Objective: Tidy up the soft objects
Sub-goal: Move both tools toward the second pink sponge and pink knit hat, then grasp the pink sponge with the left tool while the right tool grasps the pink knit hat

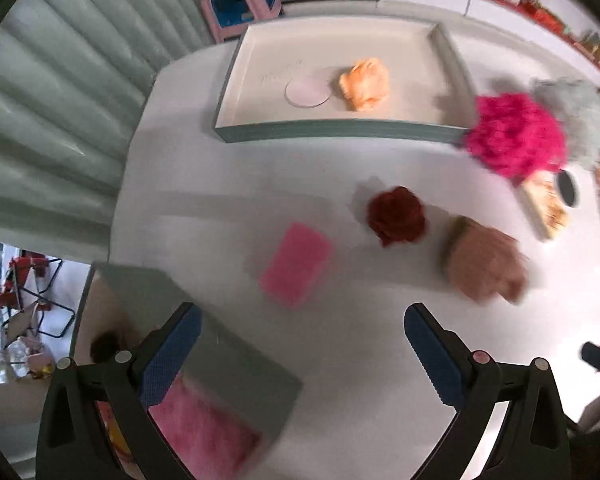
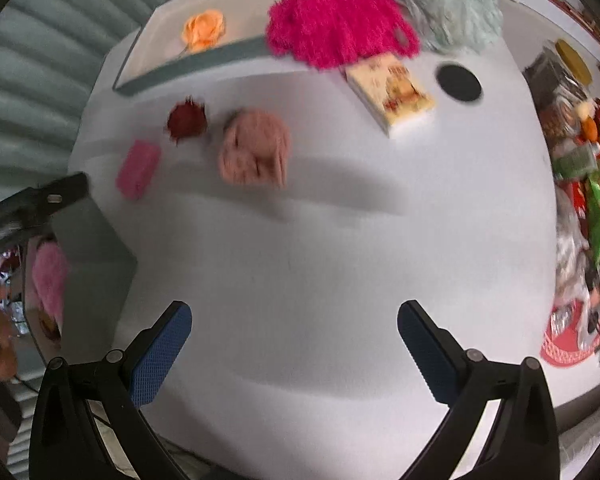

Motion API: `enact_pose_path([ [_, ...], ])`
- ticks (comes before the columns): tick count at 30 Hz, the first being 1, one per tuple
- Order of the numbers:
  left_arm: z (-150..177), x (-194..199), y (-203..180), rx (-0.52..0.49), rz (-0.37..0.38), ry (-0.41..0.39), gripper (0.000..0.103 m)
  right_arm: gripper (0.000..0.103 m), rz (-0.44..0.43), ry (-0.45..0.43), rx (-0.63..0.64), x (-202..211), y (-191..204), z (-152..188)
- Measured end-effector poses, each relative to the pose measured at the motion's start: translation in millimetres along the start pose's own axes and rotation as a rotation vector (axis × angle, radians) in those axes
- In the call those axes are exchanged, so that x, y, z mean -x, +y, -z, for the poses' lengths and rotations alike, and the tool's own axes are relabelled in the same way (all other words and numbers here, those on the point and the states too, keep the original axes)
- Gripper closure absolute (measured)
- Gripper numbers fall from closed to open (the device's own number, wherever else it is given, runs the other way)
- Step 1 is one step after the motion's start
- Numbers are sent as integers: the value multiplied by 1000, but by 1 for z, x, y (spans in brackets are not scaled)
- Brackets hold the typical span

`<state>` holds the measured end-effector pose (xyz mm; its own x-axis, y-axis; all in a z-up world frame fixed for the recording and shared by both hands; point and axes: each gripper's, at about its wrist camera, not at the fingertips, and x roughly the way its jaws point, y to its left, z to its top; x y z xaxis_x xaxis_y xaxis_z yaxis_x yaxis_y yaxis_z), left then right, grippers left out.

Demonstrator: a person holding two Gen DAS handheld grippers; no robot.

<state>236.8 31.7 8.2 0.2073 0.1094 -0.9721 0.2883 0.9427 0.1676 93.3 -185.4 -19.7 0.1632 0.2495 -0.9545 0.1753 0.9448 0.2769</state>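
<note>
A: Begin with the left gripper (image 1: 302, 344); how do its jaws stand?

B: Wide apart with nothing between them, only bare white table (image 1: 340, 360); the left finger hangs over the corner of a grey-walled box (image 1: 204, 320), and inside that box, beneath the finger, lies a pale pink fluffy piece (image 1: 204, 436).

A: And ahead of the jaws, from left to right?

B: A flat pink sponge (image 1: 296, 264) just beyond the gap; a dark red pom-pom (image 1: 396, 216) farther on; then a dusty-pink knitted bundle (image 1: 486, 266) ahead of the right finger, near the pom-pom but apart from it; beyond them a shallow tray (image 1: 340, 130) holding an orange soft toy (image 1: 365, 84) beside a white disc (image 1: 308, 94); at the tray's right corner a magenta fluffy mass (image 1: 516, 136) touching a grey-green fluffy one (image 1: 572, 108).

A: Now the right gripper (image 2: 294, 338)?

B: Also spread wide and empty, over bare table; far ahead to the left sit the sponge (image 2: 137, 169), pom-pom (image 2: 187, 120) and knitted bundle (image 2: 256, 148); straight ahead, farther off, a book (image 2: 392, 94) partly under the magenta mass (image 2: 336, 32); right of it a black disc (image 2: 459, 82); the picture is blurred.
</note>
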Motion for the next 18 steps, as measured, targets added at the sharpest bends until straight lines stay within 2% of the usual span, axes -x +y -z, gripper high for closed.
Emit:
enact_pose_path([
  [8,-23,-76,7,2,-59,113,1,0,7,-11,36,-39,14,-61],
  [14,-30,-103,5,-2,-37,182,1,0,8,34,70,-77,25,-78],
  [18,-34,-109,6,19,-13,197,0,0,6,36,88,-94,34,-86],
])
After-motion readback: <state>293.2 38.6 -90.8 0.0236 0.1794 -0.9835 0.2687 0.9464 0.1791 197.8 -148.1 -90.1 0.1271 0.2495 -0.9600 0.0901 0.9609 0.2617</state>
